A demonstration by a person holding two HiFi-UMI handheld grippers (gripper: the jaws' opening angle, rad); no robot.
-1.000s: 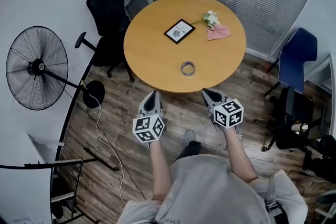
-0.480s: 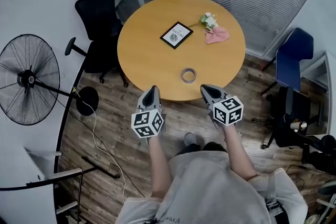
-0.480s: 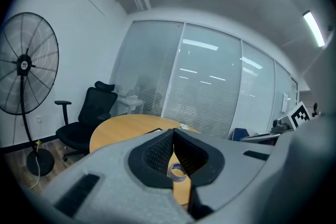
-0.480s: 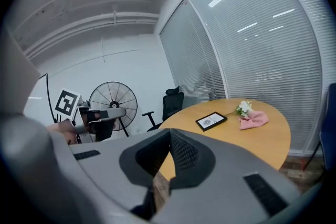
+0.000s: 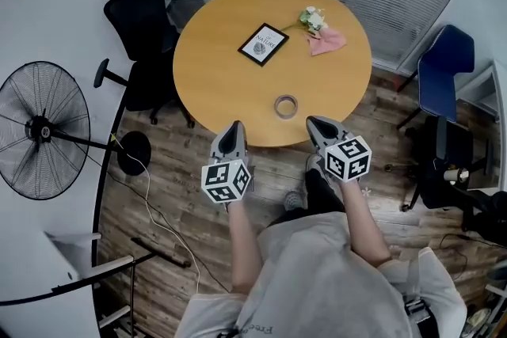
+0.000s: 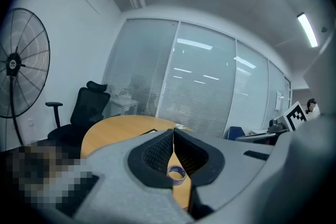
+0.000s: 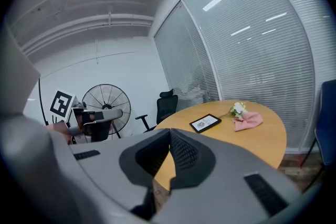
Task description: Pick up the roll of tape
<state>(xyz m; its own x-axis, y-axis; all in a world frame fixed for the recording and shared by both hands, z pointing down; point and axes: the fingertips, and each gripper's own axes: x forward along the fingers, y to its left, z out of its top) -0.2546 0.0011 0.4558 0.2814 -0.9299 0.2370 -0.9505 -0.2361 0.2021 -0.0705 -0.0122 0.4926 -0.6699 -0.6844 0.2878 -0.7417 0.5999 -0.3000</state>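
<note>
From the head: tape (image 5: 285,105) on table (image 5: 214,67), just ahead of and between left gripper (image 5: 233,127) and right gripper (image 5: 316,123), touching neither. From left gripper view: jaws pressed together, empty, tape beyond the tips. From right gripper view: jaws together, empty, table edge ahead.

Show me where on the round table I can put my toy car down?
The biggest bare patch is the left side of the table, from its rim to the framed picture and the roll of tape. There is also room on the right, between the tape and the pink cloth. The far side is crowded: picture, cloth and flowers sit close together.
</note>
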